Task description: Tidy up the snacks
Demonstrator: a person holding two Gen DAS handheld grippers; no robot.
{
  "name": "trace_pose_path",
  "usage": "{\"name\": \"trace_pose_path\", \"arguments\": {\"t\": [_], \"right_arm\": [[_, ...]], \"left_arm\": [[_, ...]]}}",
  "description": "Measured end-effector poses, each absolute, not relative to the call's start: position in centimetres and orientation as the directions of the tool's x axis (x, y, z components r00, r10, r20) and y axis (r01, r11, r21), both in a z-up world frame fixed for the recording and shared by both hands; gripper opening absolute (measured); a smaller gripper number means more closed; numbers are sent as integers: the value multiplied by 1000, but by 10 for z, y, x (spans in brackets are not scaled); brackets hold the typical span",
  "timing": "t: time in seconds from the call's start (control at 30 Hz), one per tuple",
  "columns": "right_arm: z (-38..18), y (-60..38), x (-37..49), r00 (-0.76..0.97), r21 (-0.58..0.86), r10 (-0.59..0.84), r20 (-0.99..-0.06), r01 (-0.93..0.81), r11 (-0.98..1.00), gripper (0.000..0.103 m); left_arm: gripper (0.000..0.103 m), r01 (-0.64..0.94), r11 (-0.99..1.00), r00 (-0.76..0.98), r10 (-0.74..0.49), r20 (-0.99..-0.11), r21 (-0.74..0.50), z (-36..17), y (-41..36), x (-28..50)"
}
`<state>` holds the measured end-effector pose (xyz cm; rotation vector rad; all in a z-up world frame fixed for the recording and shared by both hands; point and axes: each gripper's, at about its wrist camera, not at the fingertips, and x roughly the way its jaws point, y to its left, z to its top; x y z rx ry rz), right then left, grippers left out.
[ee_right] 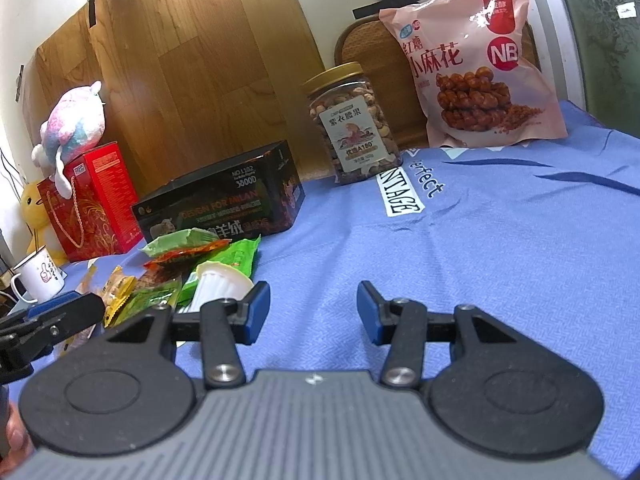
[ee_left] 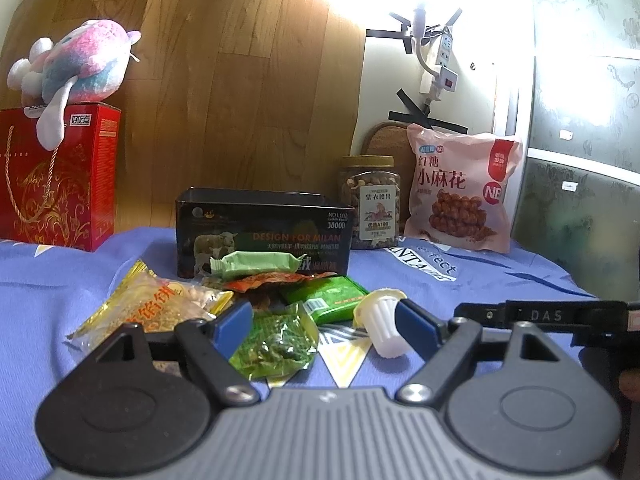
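A pile of small snacks lies on the blue cloth in front of an open black box (ee_left: 262, 230): a yellow packet (ee_left: 154, 306), a pale green bar (ee_left: 256, 262), an orange packet (ee_left: 268, 282), a dark green packet (ee_left: 328, 296), a clear green packet (ee_left: 276, 344) and a white jelly cup (ee_left: 382, 320). My left gripper (ee_left: 324, 326) is open and empty, its fingers either side of the clear green packet and the cup. My right gripper (ee_right: 312, 312) is open and empty over bare cloth, right of the cup (ee_right: 220, 284) and the box (ee_right: 224, 200).
A nut jar (ee_left: 372, 202) and a pink snack bag (ee_left: 464, 188) stand at the back right against the wall. A red gift box (ee_left: 56, 176) with a plush toy (ee_left: 76, 64) stands at the back left. A white mug (ee_right: 36, 276) sits at the left edge.
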<state>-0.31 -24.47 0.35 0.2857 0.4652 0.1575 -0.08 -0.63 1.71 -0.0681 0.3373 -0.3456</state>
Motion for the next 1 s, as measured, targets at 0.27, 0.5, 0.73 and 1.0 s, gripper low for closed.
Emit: {"name": "trace_pose_path", "arguments": {"t": [0.27,0.5,0.73,1.0], "right_arm": [[3,-245,-4,884,303,207,-420,-78,950,51],[3,-246,-4,885,305,212,-415,-85,949,51],[3,-246,-4,883,306,216,-416,-87,948,51],[3,-245,-3,881,305,223,-416,-96,947,51]], "left_arm": [[81,323,938,885,-345,-311,-122,17,-6,-1],[81,325,940,881,-341,-327,-105,17,-10,1],[81,322,941,881,-337,-332,-100,16,-11,1],[81,310,946,887,-325,-329,-99,17,-10,0]]}}
